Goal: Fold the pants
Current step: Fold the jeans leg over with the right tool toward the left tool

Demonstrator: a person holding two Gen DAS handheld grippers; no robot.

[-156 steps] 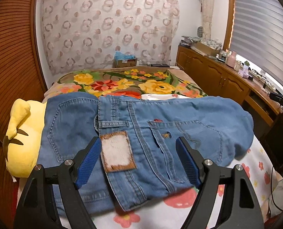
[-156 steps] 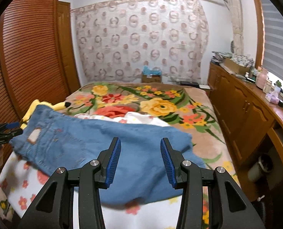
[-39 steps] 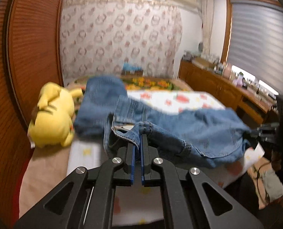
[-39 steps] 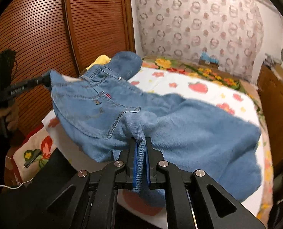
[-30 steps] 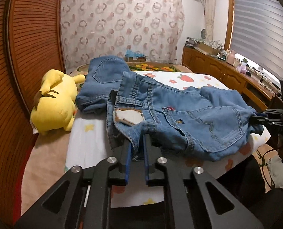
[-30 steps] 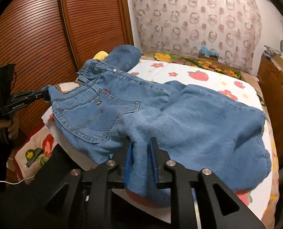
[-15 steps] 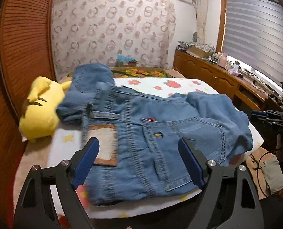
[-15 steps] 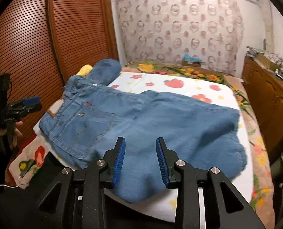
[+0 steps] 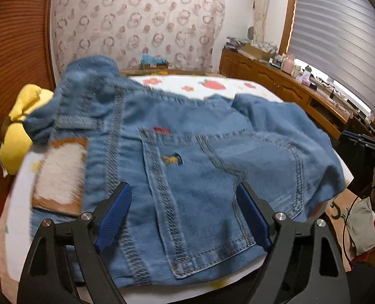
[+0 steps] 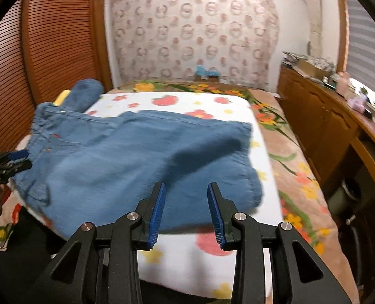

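Hovering, left gripper [image 9: 183, 214]: jaws spread wide at the bottom of the left wrist view, nothing between the pads, waist end of the pants just beyond.
Right gripper [image 10: 186, 211]: jaws partly apart and empty at the bottom of the right wrist view, above the near edge of the leg end.
Pants [image 10: 136, 157]: blue denim, lying mid-frame on the bed [image 10: 240, 102], back pocket and leather patch [image 9: 60, 172] facing up; the legs seem doubled over already.
Handling: soft but thick cloth, fairly heavy, likely to sag and drag instead of sliding; seams and waistband are the firmest spots.
Where to grip: probably the waistband corner by the patch and the hem edge on the far side.
Yellow plush toy [image 9: 17, 126]: left edge, touching the pants' far fold.
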